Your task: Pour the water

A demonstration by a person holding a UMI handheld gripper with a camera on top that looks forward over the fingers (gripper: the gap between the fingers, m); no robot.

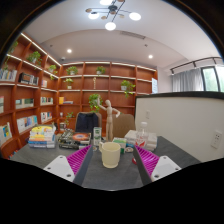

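A cream mug (110, 154) stands on a dark table (110, 178), between and just ahead of my two fingers. My gripper (112, 165) is open, with a wide gap between its pink pads (76, 160), and holds nothing. The pads flank the mug without touching it. A clear plastic water bottle (142, 134) stands beyond the mug, a little to the right.
A small wooden figure (108, 120) stands behind the mug. Boxes and books (43, 137) lie at the left of the table, small packets at the right. A chair (90, 122) and wooden bookshelves (60, 90) are behind; a white wall (185, 120) is at right.
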